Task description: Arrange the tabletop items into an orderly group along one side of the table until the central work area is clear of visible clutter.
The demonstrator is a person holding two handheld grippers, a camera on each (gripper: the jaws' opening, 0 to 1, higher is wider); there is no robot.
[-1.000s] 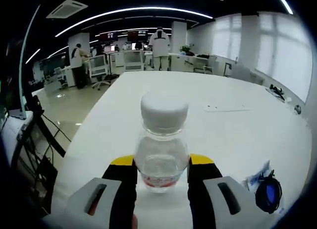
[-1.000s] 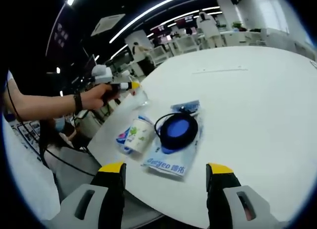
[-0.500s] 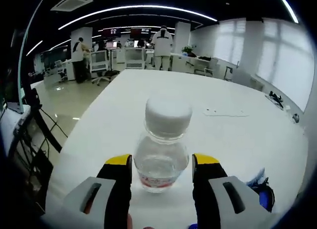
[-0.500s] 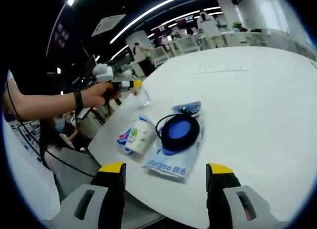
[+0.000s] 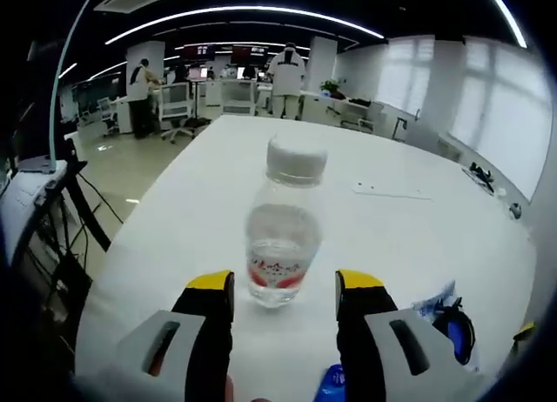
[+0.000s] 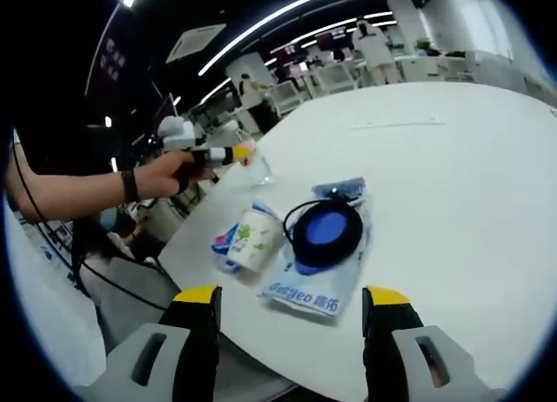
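In the left gripper view, the left gripper (image 5: 284, 284) is seen low in the frame with its jaws apart and nothing between them. Just beyond the yellow tips, a clear water bottle (image 5: 281, 237) is stood upright on the white table (image 5: 409, 237), free of both jaws, its white cap up and a red label band near its base. Near right, a blue round object (image 5: 454, 328) is glimpsed at the table edge. Far off, a flat white strip (image 5: 387, 191) is laid on the tabletop, and people are seen standing at desks beyond.

In the right gripper view, the right gripper (image 6: 291, 298) is held wide open over the near table edge, gripping nothing. Just past it, a printed plastic packet (image 6: 312, 284) is laid flat with a dark blue disc (image 6: 326, 233) resting on it, and a paper cup (image 6: 252, 241) is lying on its side, touching the packet's left edge. Farther left, the left gripper is carried in a hand (image 6: 170, 171) beside the bottle.
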